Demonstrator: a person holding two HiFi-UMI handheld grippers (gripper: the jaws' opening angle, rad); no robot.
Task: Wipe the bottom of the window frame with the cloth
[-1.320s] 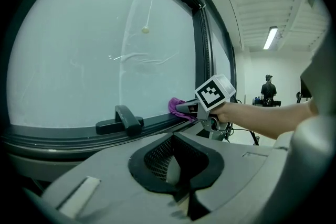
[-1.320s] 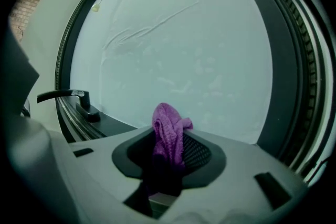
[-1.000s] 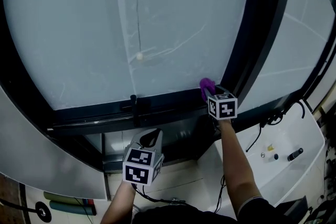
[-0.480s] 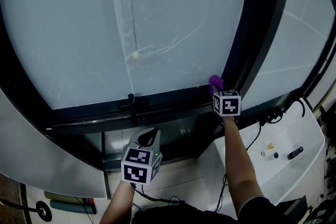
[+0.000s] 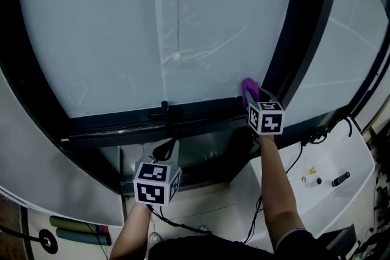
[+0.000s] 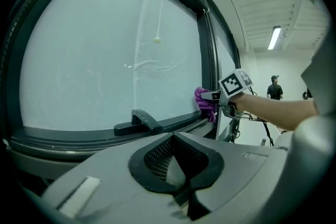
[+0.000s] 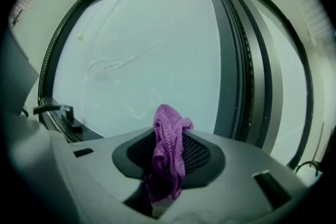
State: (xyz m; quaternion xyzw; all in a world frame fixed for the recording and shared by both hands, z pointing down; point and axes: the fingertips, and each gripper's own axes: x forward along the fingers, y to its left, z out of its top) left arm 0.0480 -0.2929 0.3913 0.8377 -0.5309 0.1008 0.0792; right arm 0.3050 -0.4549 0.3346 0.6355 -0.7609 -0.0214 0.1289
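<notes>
A person works at a large window with a two-jaw tool in each hand: the right gripper (image 5: 253,101), reached forward on an outstretched bare forearm, has its jaws clamped on a purple cloth (image 5: 248,89), which bunches up above the jaws and hangs in a fold below them in the right gripper view. The cloth sits at the right end of the bottom of the window frame (image 5: 201,114), in the corner where that dark rail meets the black upright post (image 5: 298,39), with its top against the lower edge of the pale glass pane (image 5: 122,27). The left gripper (image 5: 166,148) hangs lower and well to the left, below the rail and apart from it, its jaws drawn together with nothing between them. A black handle (image 5: 164,109) stands on the rail between the two tools, and a thin cord with a small bead (image 5: 177,57) hangs in front of the glass. To the right, a white ledge (image 5: 341,155) bears a few small items and a black cable (image 5: 301,158). In the left gripper view a person (image 6: 274,87) stands far back in the room under a ceiling strip light (image 6: 274,38)
</notes>
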